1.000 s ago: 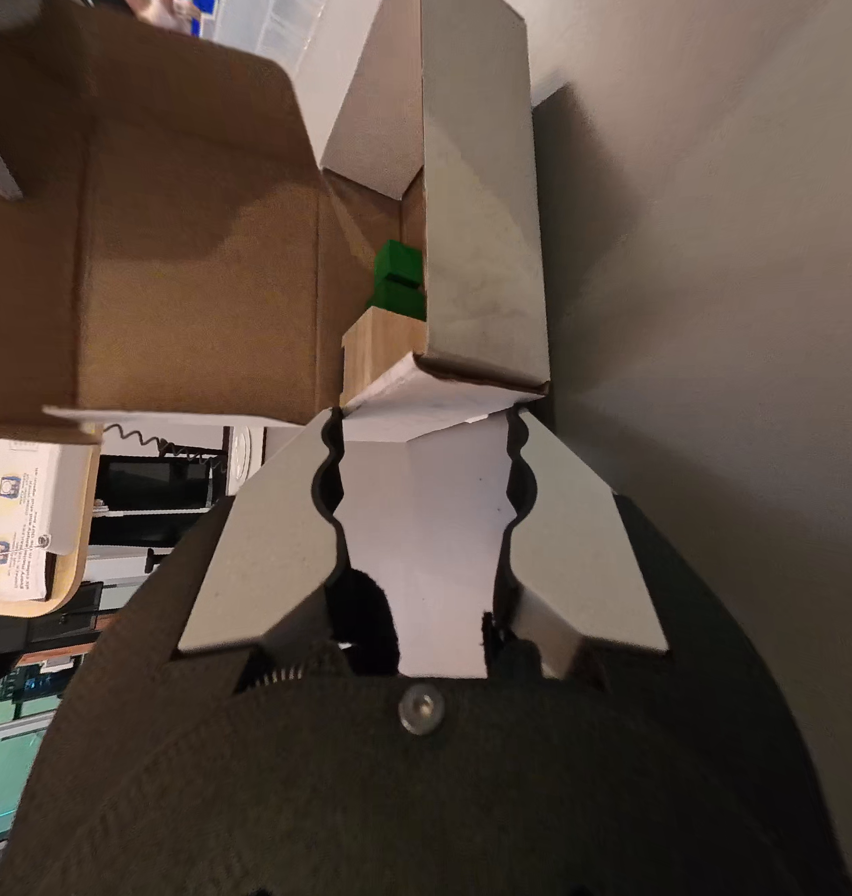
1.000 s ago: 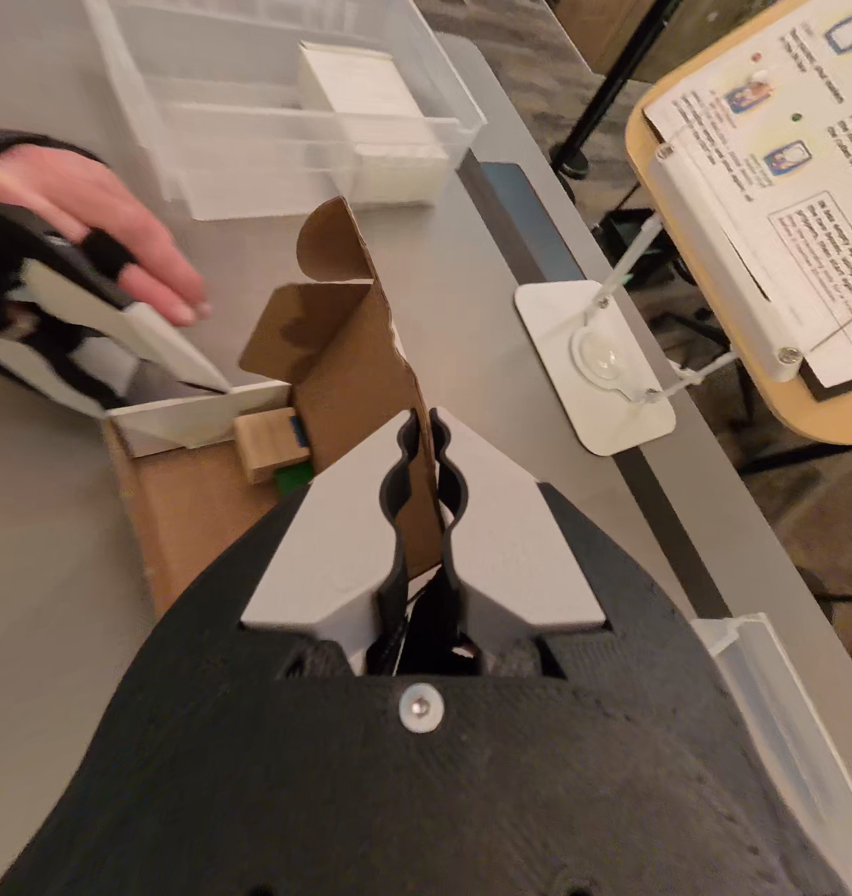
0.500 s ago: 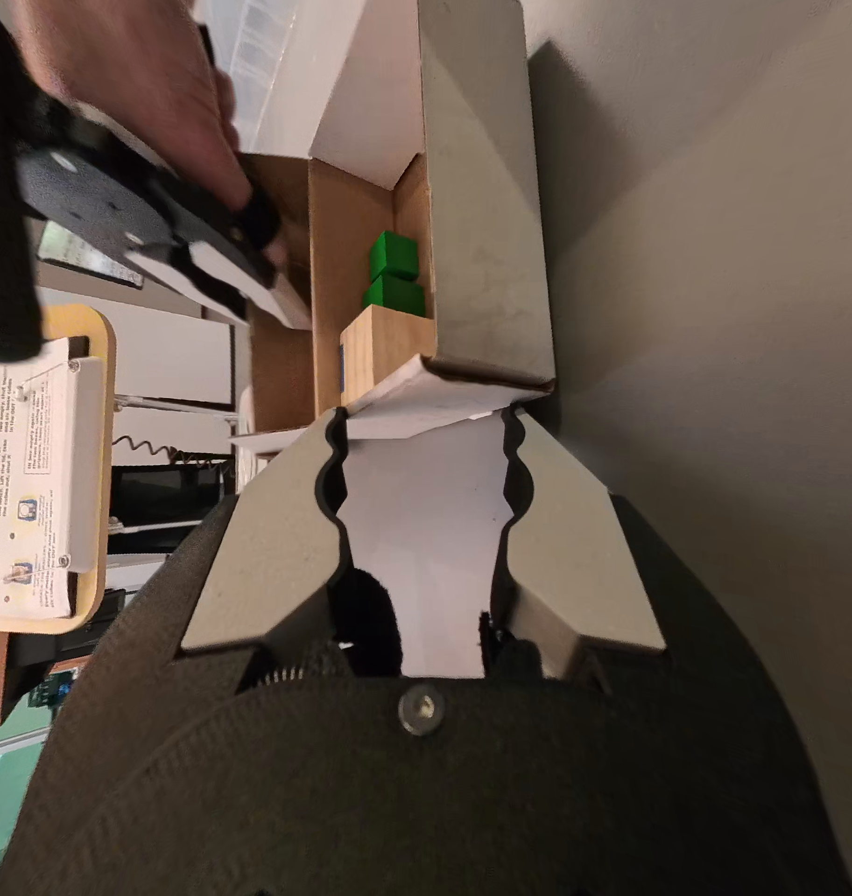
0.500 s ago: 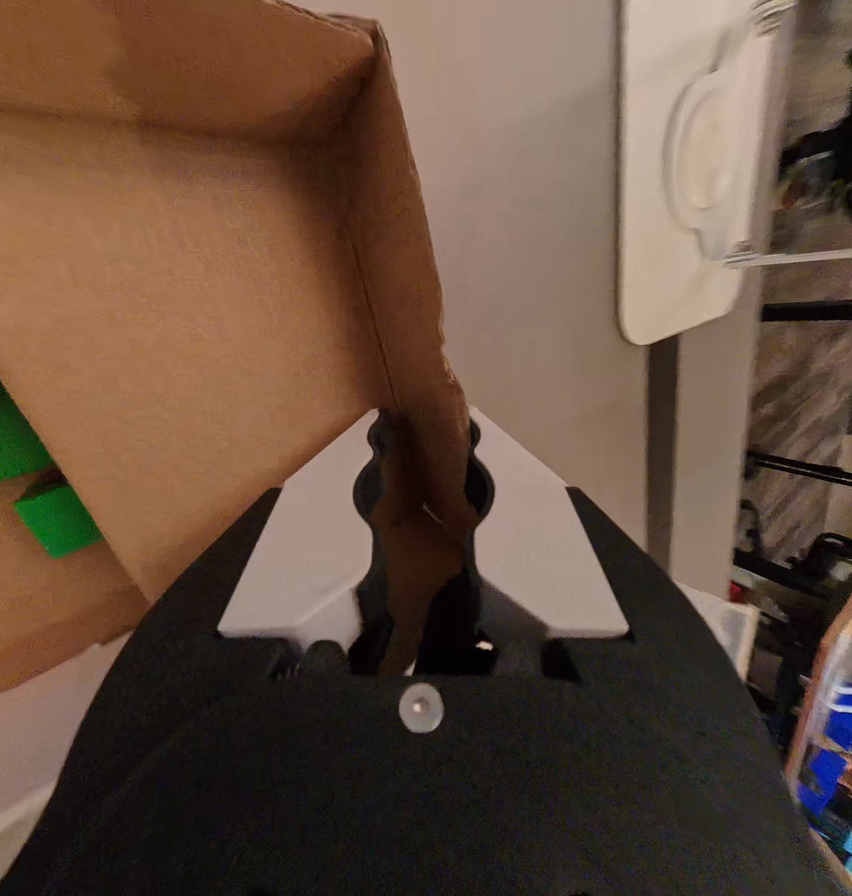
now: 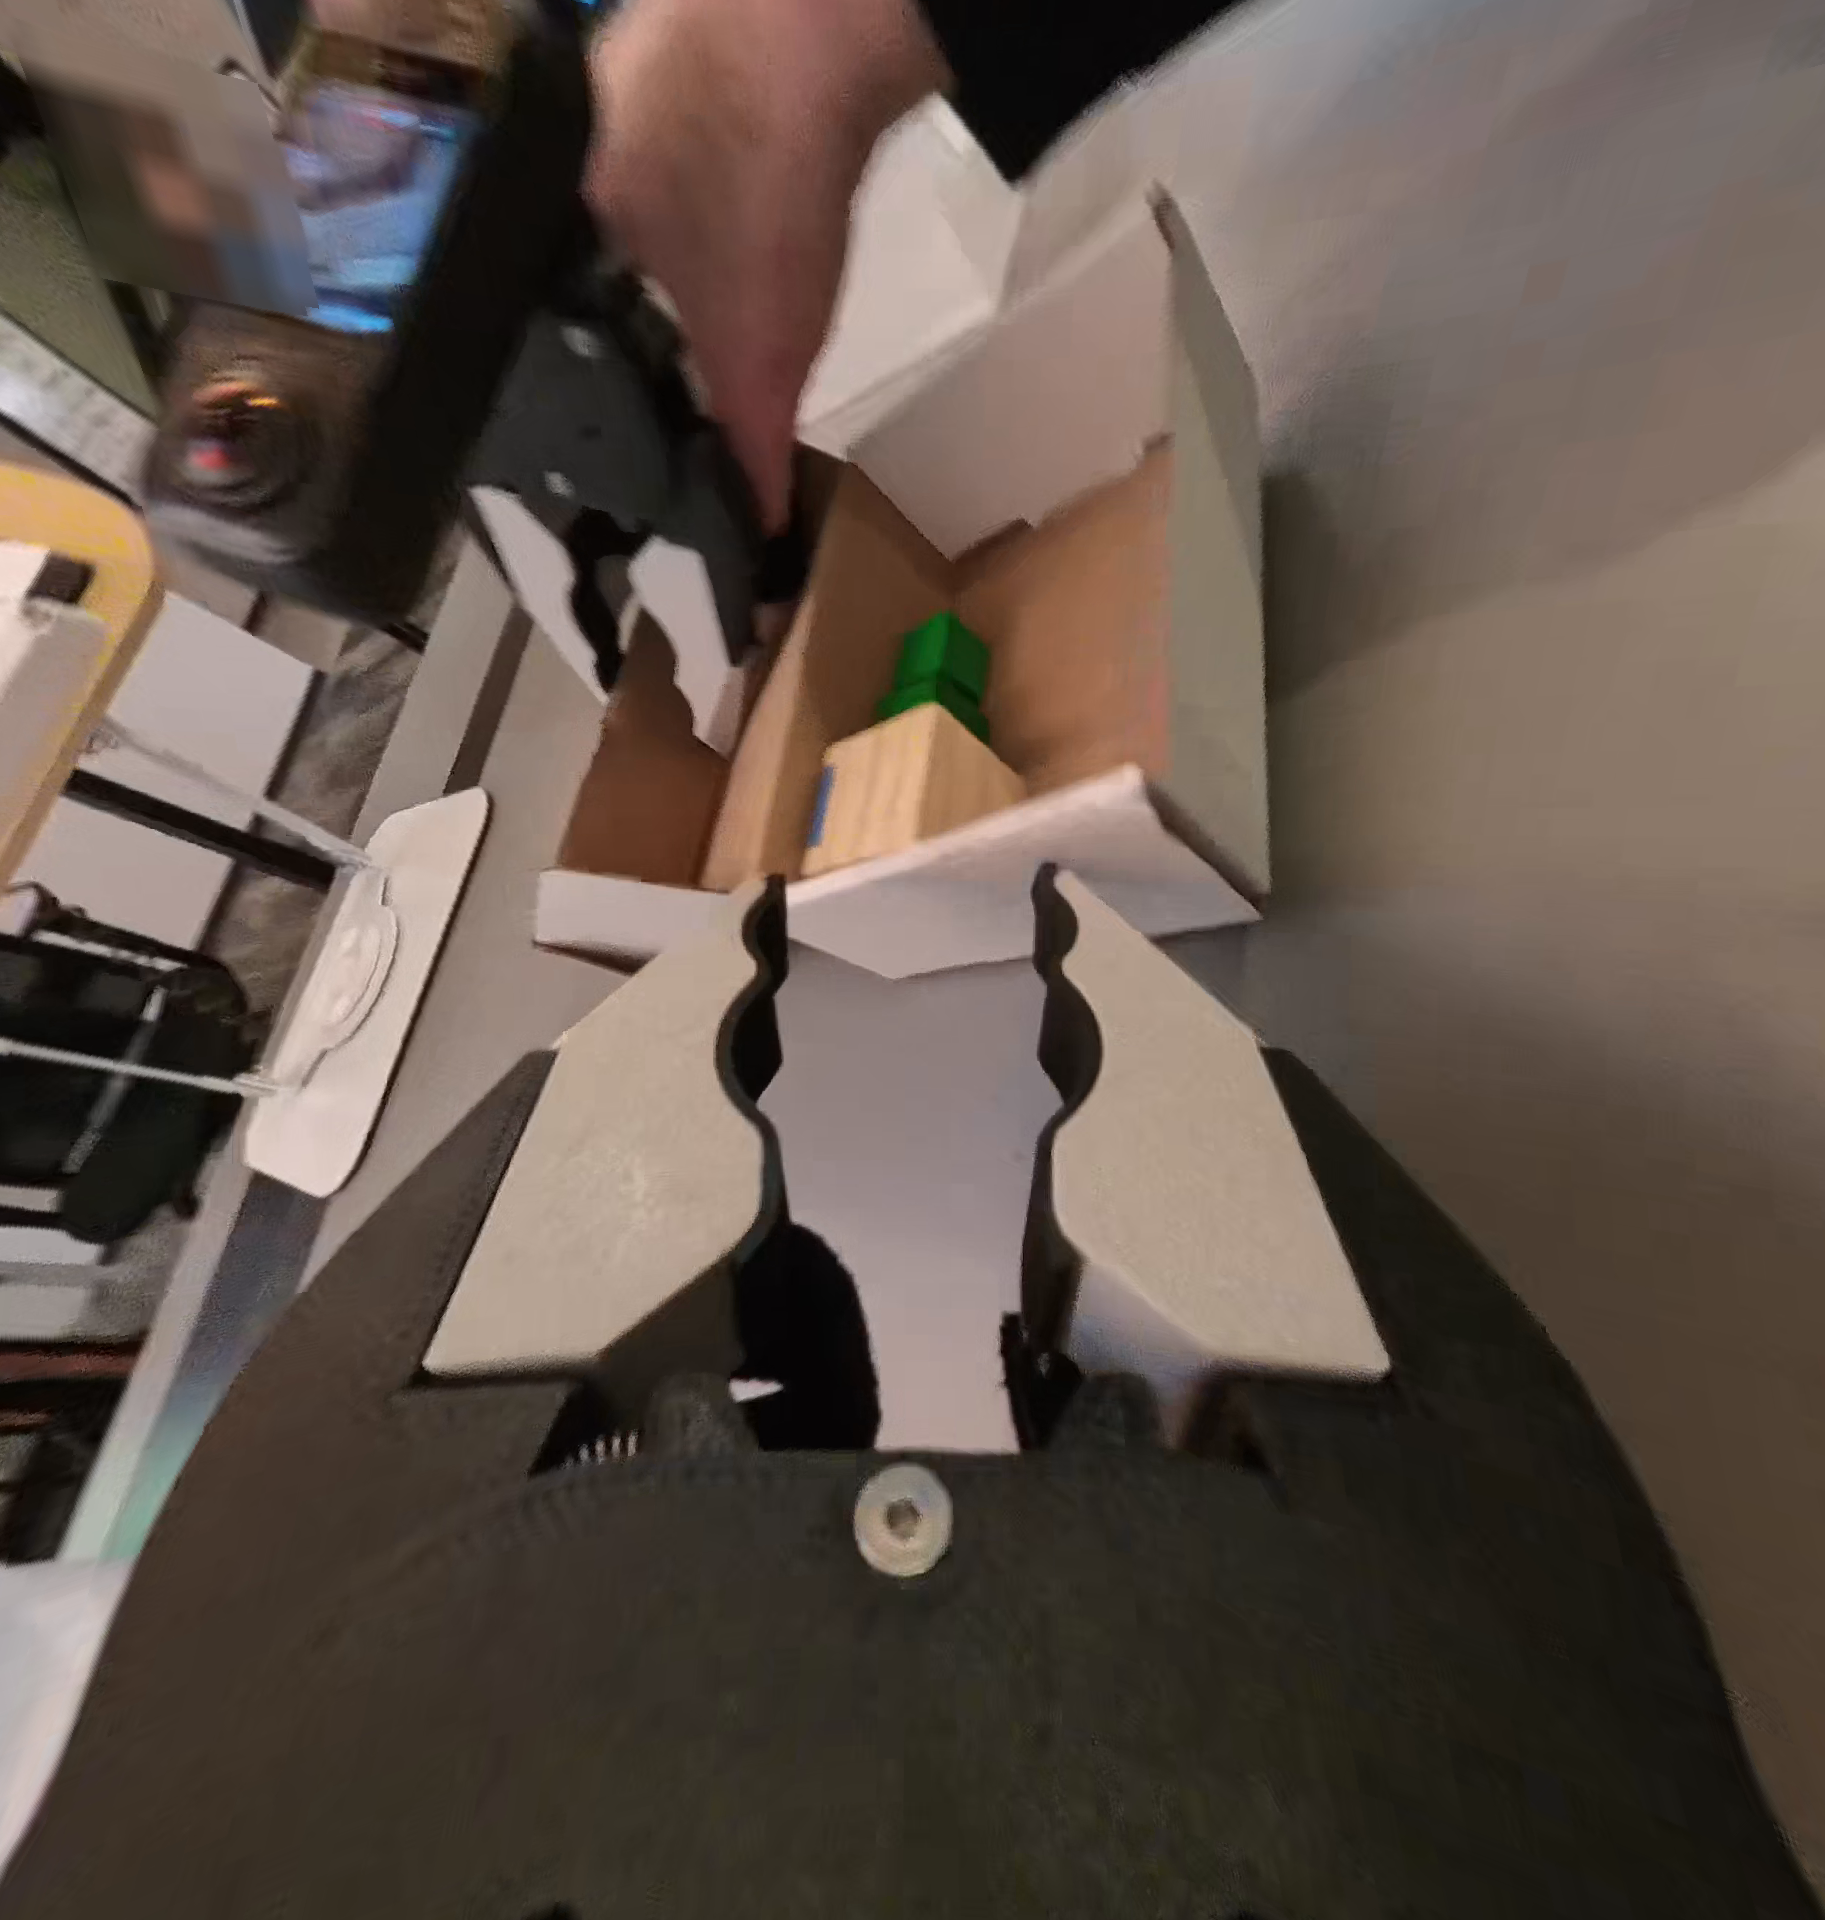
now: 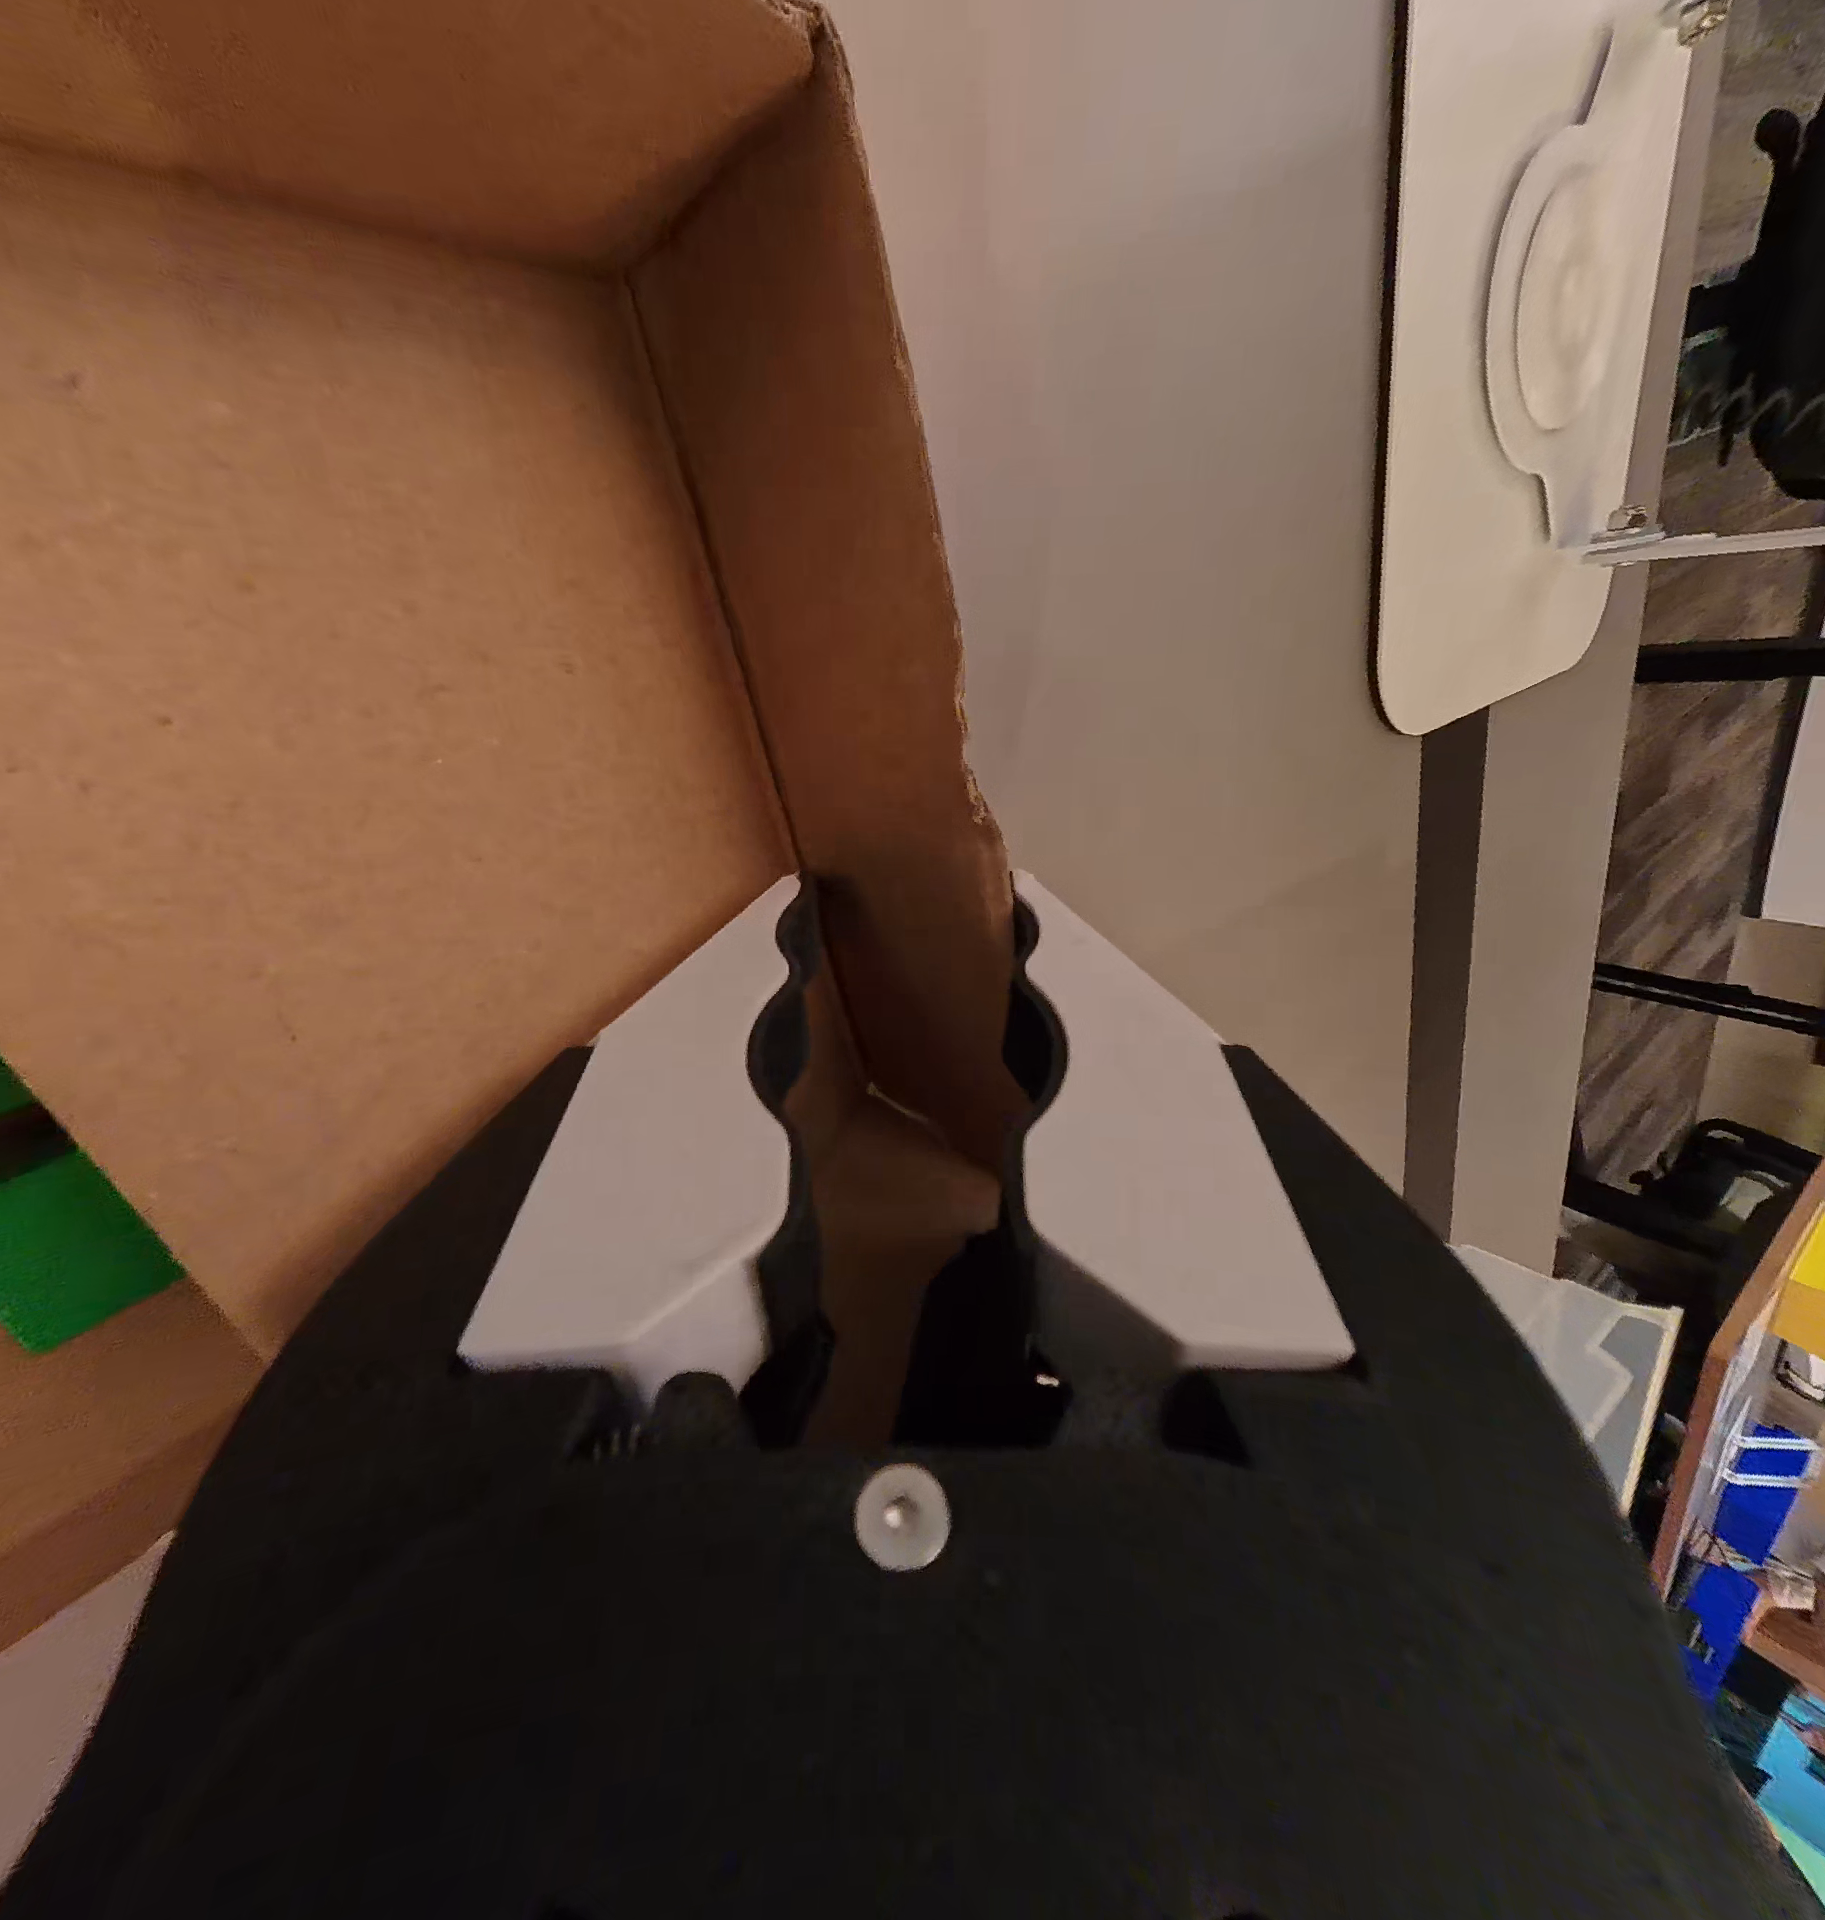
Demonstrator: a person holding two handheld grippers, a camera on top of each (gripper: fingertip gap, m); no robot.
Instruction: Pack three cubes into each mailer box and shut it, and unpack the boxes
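1. The left tool (image 5: 908, 904), grey-fingered on a black body, points forward along the pale grey counter (image 5: 1562, 727). Its jaws stand wide apart, with a white flap of the mailer box lying between them. Whether the fingers press on the flap cannot be told.

2. The white cardboard mailer box with a brown inside (image 5: 1209, 582) rests open on the counter, just ahead of the left tool.

3. Inside the box, a pale wooden cube (image 5: 908, 790) sits nearest the left tool. Two green cubes (image 5: 939, 665) sit directly behind it, touching one another.

4. The right tool (image 6: 913, 894) is partly open. The brown cardboard side flap (image 6: 866, 623) of the box passes between its jaws, loosely. The flap stands on edge.

5. In the left wrist view the right tool (image 5: 627, 603) shows at the box's far left side. A person's hand (image 5: 742, 208) grips it from above, angled down toward the box.

6. A flat white plate with a round raised centre (image 5: 368, 987) lies on the counter, left of the box.

7. Compared with half a second ago, the left wrist view has tilted, so the box now slants to the right. The right tool's jaws have widened around the flap. The cubes lie as they did.
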